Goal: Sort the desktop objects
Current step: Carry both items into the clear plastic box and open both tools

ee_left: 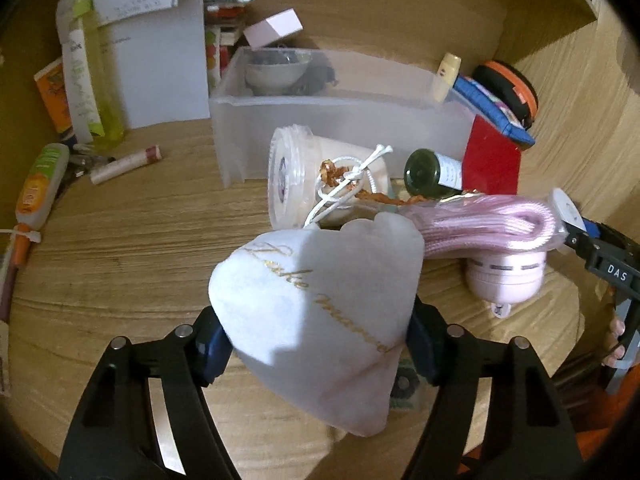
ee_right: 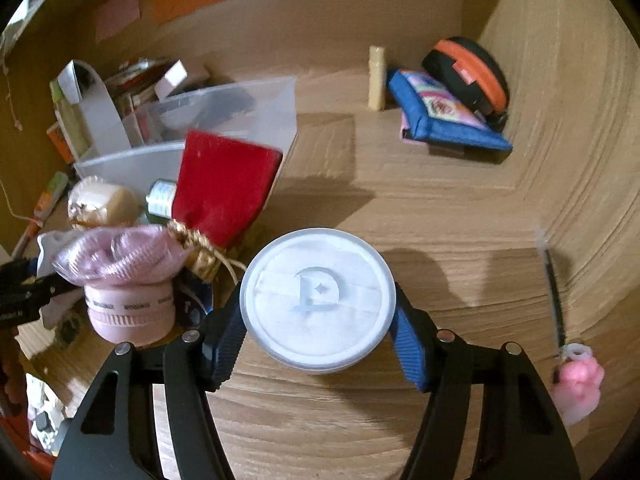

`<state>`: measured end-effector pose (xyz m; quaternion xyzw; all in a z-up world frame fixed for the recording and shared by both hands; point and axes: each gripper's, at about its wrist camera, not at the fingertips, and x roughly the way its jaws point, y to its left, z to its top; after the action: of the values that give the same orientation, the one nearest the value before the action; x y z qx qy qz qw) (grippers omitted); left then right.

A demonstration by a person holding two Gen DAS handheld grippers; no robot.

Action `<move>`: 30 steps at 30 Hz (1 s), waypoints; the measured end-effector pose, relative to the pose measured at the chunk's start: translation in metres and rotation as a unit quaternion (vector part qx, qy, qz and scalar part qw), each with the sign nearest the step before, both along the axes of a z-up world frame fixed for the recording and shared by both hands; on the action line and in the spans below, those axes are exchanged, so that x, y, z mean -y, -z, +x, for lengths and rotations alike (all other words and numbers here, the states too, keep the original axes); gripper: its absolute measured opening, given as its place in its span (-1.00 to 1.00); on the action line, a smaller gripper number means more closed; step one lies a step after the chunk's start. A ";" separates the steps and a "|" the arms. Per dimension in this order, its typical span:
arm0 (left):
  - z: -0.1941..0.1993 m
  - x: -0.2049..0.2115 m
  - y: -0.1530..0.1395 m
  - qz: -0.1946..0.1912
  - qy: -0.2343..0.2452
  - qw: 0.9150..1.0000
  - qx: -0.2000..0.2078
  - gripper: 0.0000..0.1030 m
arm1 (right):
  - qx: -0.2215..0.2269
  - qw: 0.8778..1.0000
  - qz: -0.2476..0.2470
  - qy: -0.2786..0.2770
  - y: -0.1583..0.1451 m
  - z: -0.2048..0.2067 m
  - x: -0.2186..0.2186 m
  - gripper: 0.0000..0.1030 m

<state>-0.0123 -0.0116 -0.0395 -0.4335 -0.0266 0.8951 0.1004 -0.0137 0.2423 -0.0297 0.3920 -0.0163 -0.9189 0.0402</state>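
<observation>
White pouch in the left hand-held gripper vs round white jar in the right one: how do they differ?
The white pouch is soft fabric that sags between the pads; the round white jar is rigid plastic. The pouch carries gold script lettering; the jar's lid shows an embossed D. The pouch has a drawstring and an irregular shape; the jar is circular. Shared: both white, each clamped in a hand-held gripper, left and right.

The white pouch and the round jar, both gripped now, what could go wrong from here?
The white pouch is soft and its cord trails over the clutter, so lifting may snag or drag the tipped tub. The round jar is pinched only at its rim by the right hand-held gripper; it could slip.
</observation>
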 end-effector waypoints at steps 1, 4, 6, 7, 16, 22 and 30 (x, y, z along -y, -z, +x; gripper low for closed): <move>0.002 0.001 -0.004 0.006 0.000 1.000 0.000 0.40 | -0.005 1.000 0.001 -0.002 -0.002 0.001 0.000 0.21; 0.008 0.007 -0.018 0.028 0.001 1.000 -0.008 0.40 | -0.035 0.999 0.014 0.003 -0.015 0.002 0.001 0.21; 0.013 0.008 -0.031 0.022 -0.005 0.999 -0.027 0.40 | -0.049 0.999 0.008 0.002 -0.024 0.001 0.000 0.21; 0.014 0.009 -0.034 0.021 -0.006 0.999 -0.033 0.40 | -0.055 0.998 0.003 0.002 -0.028 0.000 -0.001 0.21; -0.005 0.022 -0.069 0.029 -0.016 0.998 -0.055 0.40 | -0.103 0.994 0.006 -0.034 -0.057 -0.015 0.018 0.21; -0.034 0.023 -0.086 0.029 -0.005 0.998 -0.053 0.40 | -0.115 0.991 0.004 -0.061 -0.070 -0.035 0.038 0.21; -0.088 0.021 -0.088 0.034 0.003 0.999 -0.028 0.40 | -0.115 0.990 0.007 -0.082 -0.080 -0.067 0.060 0.21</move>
<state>-0.1004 -0.0328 0.0486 -0.4045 -0.0531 0.9053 0.1183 -0.0806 0.1822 0.0505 0.2844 0.0268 -0.9515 0.1141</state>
